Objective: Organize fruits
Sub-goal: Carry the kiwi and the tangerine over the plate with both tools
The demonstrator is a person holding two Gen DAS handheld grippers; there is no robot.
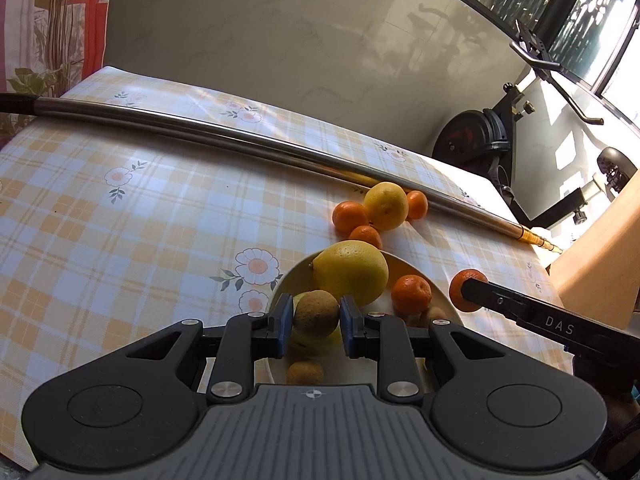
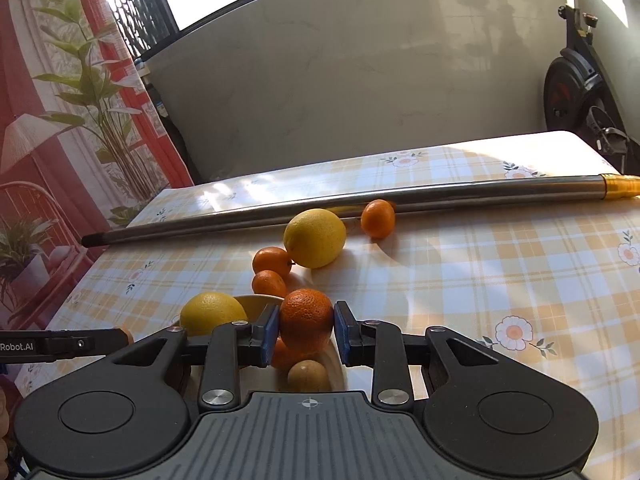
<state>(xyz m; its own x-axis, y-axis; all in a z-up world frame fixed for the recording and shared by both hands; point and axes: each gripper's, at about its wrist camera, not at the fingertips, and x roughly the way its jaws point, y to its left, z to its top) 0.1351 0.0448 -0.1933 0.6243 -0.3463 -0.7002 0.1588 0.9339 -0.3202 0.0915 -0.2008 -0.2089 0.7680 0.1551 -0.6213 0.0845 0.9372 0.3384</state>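
Observation:
My left gripper [image 1: 315, 315] is shut on a brown kiwi-like fruit [image 1: 316, 313], held over the cream plate [image 1: 442, 292]. The plate holds a large lemon [image 1: 351, 271], a mandarin [image 1: 411, 293] and small brown fruits [image 1: 305, 373]. My right gripper [image 2: 306, 327] is shut on a mandarin [image 2: 306, 320] at the plate's right edge; it also shows in the left wrist view [image 1: 466, 290]. On the cloth beyond lie a yellow citrus [image 2: 315, 237] and three loose mandarins [image 2: 272, 261] [image 2: 269, 283] [image 2: 378, 218].
A long steel tube [image 1: 224, 136] lies across the checked tablecloth [image 1: 120, 220] behind the fruit. An exercise bike [image 1: 480, 136] stands past the table's far end. A wooden surface [image 1: 600, 264] is at the right.

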